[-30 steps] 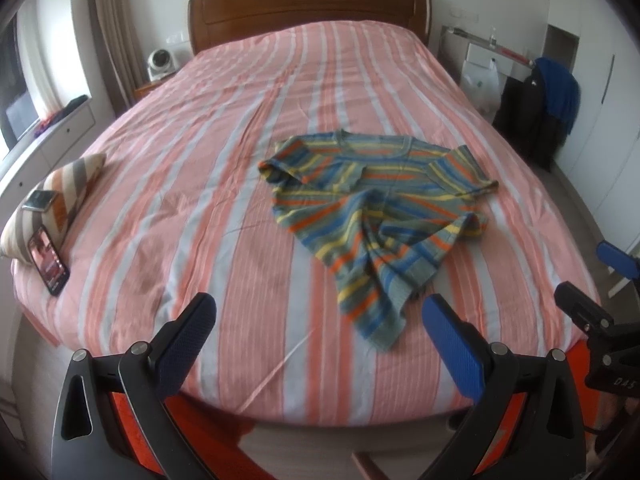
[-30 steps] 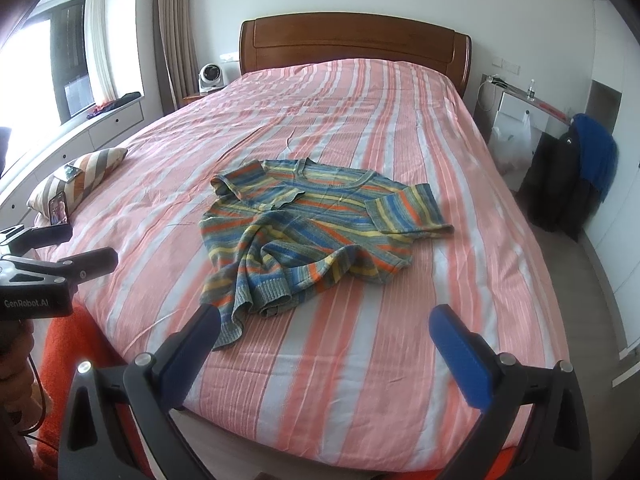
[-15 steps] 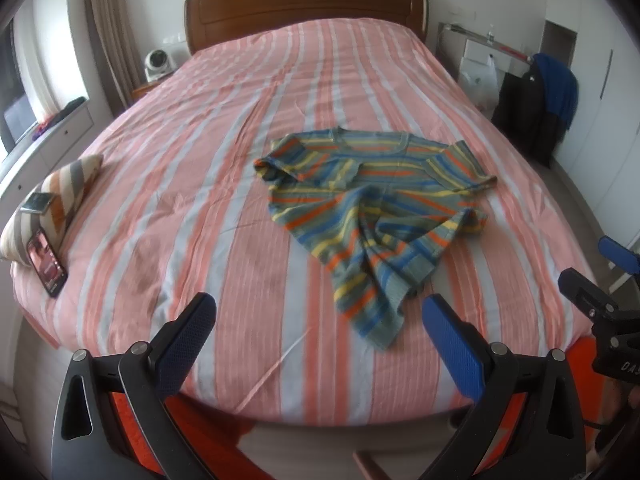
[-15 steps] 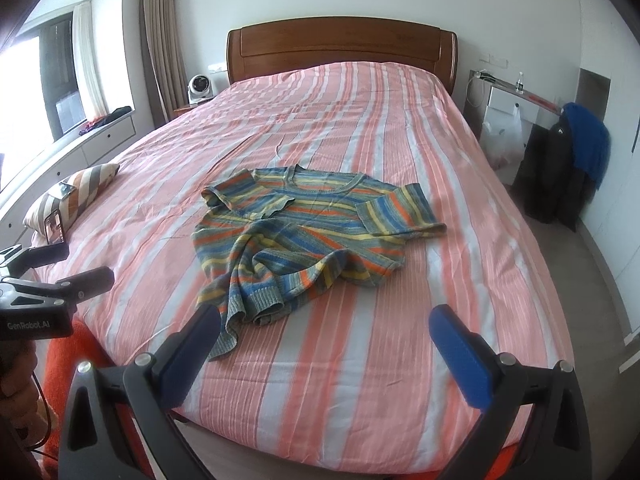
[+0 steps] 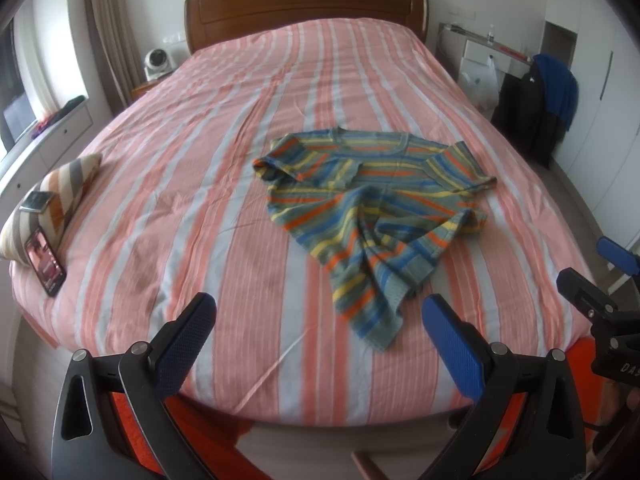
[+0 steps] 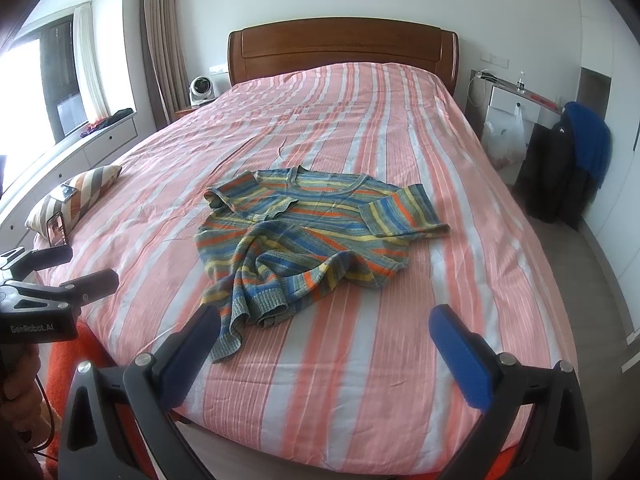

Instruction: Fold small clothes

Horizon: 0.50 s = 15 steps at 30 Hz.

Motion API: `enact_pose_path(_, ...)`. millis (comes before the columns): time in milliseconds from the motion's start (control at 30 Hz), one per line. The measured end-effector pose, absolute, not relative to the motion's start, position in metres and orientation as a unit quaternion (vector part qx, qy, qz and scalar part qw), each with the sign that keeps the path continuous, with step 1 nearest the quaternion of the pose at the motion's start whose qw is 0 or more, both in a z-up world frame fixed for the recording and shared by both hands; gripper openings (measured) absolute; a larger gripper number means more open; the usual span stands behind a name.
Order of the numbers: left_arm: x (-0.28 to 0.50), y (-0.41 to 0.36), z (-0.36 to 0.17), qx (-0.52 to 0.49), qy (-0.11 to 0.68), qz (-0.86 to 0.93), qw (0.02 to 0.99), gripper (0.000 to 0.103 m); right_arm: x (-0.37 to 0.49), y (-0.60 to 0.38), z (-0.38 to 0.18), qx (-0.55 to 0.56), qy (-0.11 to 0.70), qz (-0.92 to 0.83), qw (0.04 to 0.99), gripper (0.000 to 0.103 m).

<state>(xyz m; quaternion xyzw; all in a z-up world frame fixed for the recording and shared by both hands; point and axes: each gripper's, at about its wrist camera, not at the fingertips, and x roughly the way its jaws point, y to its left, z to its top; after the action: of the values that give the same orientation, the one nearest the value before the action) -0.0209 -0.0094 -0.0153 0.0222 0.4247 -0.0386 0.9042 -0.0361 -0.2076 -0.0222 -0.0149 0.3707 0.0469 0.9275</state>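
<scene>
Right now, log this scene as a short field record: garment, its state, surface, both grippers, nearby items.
garment: striped knit top
state: unfolded, lower part bunched and twisted, sleeves spread
surface: bed with pink striped cover
left gripper: open, empty, short of the bed edge
right gripper: open, empty, hem corner just ahead of its left finger
nearby items: striped cushion and phone at the bed's left edge
task progress: folding not begun
</scene>
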Motion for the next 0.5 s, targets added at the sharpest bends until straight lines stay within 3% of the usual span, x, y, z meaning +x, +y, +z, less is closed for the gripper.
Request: enact_pose_path(500,-0.0177,-0.0116,-0.023,0.021,0.431,-0.039,0.901,0.103,-0.0329,-0.2047,-0.0274,-0.012,0.379,0.047,0.924,0.103)
